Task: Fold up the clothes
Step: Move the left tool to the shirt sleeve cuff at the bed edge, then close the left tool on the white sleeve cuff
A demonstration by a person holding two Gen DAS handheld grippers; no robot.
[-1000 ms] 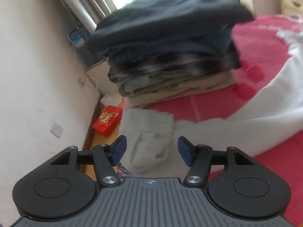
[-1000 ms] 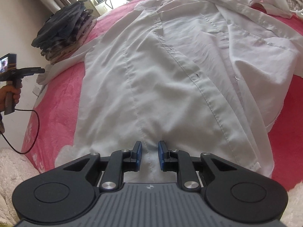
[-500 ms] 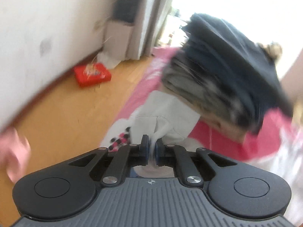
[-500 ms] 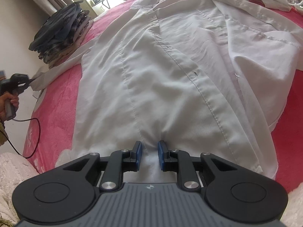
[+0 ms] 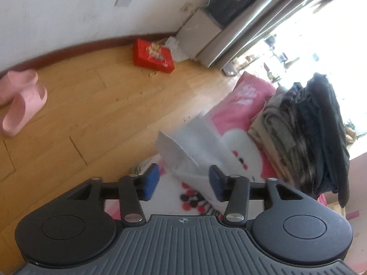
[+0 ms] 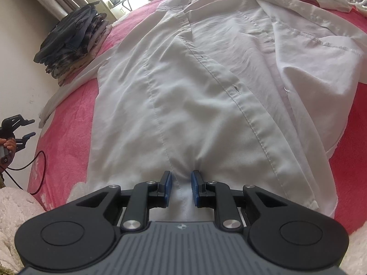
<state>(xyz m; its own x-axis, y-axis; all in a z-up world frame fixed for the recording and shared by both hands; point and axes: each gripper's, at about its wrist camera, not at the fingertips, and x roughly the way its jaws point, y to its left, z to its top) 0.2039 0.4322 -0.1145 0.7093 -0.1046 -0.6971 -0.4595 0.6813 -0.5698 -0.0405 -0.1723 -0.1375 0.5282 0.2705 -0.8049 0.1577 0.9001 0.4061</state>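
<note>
Right wrist view: the right gripper [image 6: 181, 188] pinches the bottom hem of the white shirt [image 6: 206, 87], spread ahead over the pink bedspread [image 6: 68, 137]. The left gripper [image 5: 183, 182], jaws opening, has the sleeve cuff [image 5: 183, 146] just ahead, unpinched.

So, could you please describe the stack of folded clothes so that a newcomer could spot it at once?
Start at the pink bed cover under the spread white button-up shirt. Follow the shirt's long sleeve toward the curtained window, to the bed's corner by the wall. There sits the stack of folded clothes: dark denim on top, plaid and beige below, the only neatly folded fabric in sight.
</note>
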